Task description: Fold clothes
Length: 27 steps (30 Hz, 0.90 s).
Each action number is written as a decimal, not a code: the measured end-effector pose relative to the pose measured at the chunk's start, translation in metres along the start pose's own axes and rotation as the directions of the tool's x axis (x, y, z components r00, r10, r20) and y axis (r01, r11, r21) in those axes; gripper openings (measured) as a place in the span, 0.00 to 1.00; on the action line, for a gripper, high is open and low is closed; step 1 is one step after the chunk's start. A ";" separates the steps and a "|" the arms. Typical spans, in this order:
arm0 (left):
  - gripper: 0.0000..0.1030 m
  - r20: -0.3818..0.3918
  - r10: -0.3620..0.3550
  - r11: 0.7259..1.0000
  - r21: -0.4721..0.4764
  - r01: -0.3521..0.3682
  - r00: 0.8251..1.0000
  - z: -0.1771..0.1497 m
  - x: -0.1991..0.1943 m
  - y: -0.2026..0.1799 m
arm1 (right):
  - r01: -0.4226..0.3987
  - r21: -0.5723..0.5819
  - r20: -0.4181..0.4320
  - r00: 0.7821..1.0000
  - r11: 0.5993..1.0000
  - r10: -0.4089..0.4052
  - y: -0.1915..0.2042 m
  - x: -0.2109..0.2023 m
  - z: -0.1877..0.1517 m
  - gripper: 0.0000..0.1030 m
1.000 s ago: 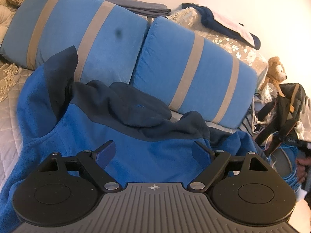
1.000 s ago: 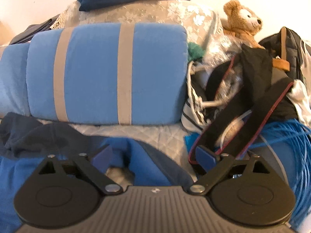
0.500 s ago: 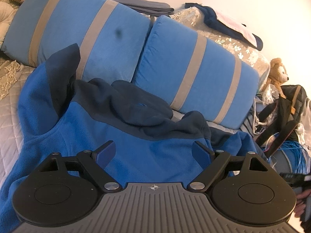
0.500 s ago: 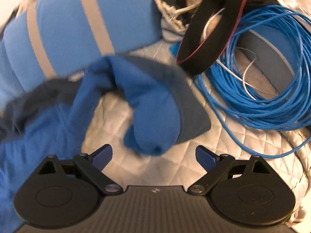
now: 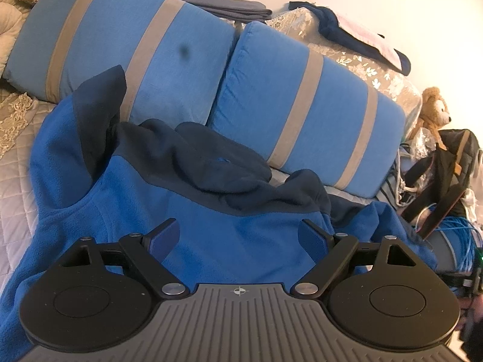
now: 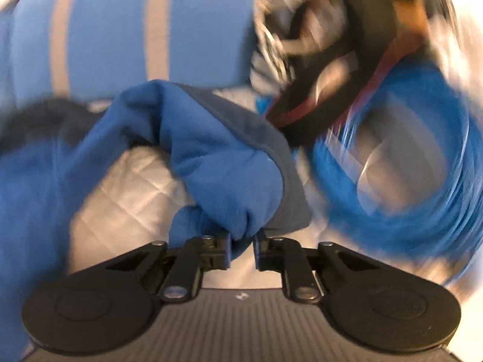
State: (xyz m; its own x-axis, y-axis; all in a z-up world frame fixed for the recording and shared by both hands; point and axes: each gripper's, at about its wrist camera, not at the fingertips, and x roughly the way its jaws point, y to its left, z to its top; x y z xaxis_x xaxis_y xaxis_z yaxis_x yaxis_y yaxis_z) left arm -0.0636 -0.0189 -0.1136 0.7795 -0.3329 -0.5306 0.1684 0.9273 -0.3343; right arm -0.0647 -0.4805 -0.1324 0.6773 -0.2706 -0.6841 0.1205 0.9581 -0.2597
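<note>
Down comes the right gripper (image 6: 243, 249) since a second ago, off its level look at the cushions and onto the sleeve end, and its jaws have just been closing: they now pinch a bunched fold of the blue fleece sleeve (image 6: 223, 163) right at the cuff, fabric puckered between the pads. That view is smeared with motion blur, so how deep the bite goes is hard to say. Over in the left view nothing has shifted: the left gripper (image 5: 238, 238) hangs with its jaws spread wide and nothing between them, just above the body of the blue fleece jacket (image 5: 187, 229). That jacket sprawls on the quilted bed cover (image 5: 15, 181), its dark navy collar and yoke crumpled up against the foot of the two striped blue cushions (image 5: 302, 105), one navy flap propped against the nearer-left cushion. Beyond the sleeve, away from the jacket body, sits a coil of blue cable (image 6: 416, 181) beside a black strap, close enough to snag a careless swing. By my reckoning the fleece is light, thick and floppy, grippy rather than slick, so it will drag and bunch instead of sliding. Best holds look like seams and edges: cuff, shoulder, hem corner.
</note>
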 end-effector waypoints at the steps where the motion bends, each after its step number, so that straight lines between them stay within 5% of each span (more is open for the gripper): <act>1: 0.84 0.000 0.001 1.000 -0.001 -0.001 1.000 0.000 0.000 0.000 | 0.044 -0.086 0.014 0.999 0.995 -0.043 0.002 -0.004 0.001 0.09; 3: 0.84 -0.001 0.004 1.000 -0.004 -0.004 1.000 0.000 0.000 0.001 | 0.134 -0.252 0.052 0.991 0.958 -0.125 0.006 -0.012 0.003 0.08; 6: 0.84 -0.004 0.007 1.000 -0.014 -0.007 1.000 0.000 0.000 0.002 | 0.247 -0.462 0.105 0.969 0.852 -0.224 0.008 -0.020 -0.002 0.06; 8: 0.84 -0.005 0.007 1.000 -0.018 -0.008 1.000 0.000 0.000 0.002 | 0.307 -0.570 0.131 0.950 0.762 -0.285 0.006 -0.019 -0.012 0.06; 10: 0.84 -0.005 0.006 1.000 -0.019 -0.007 1.000 0.000 0.000 0.003 | 0.315 -0.614 0.127 0.945 0.724 -0.303 0.001 -0.020 -0.020 0.08; 13: 0.84 -0.007 0.007 1.000 -0.020 -0.007 1.000 0.000 0.000 0.003 | 0.296 -0.537 0.077 0.950 0.790 -0.304 -0.017 -0.021 -0.022 0.23; 19: 0.84 -0.008 0.010 1.000 -0.026 -0.010 1.000 0.000 0.000 0.002 | 0.192 -0.217 0.016 0.981 0.957 -0.193 -0.056 -0.039 -0.019 0.33; 27: 0.84 -0.011 0.016 1.000 -0.026 -0.016 1.000 0.000 0.001 0.002 | 0.000 -0.007 0.050 0.999 1.000 0.001 -0.056 -0.063 -0.033 0.42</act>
State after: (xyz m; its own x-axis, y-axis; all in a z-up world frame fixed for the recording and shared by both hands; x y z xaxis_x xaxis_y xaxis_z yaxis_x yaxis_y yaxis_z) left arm -0.0627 -0.0176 -0.1147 0.7755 -0.3202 -0.5441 0.1400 0.9276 -0.3464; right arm -0.1378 -0.5203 -0.0970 0.7129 -0.2648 -0.6493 0.1154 0.9576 -0.2639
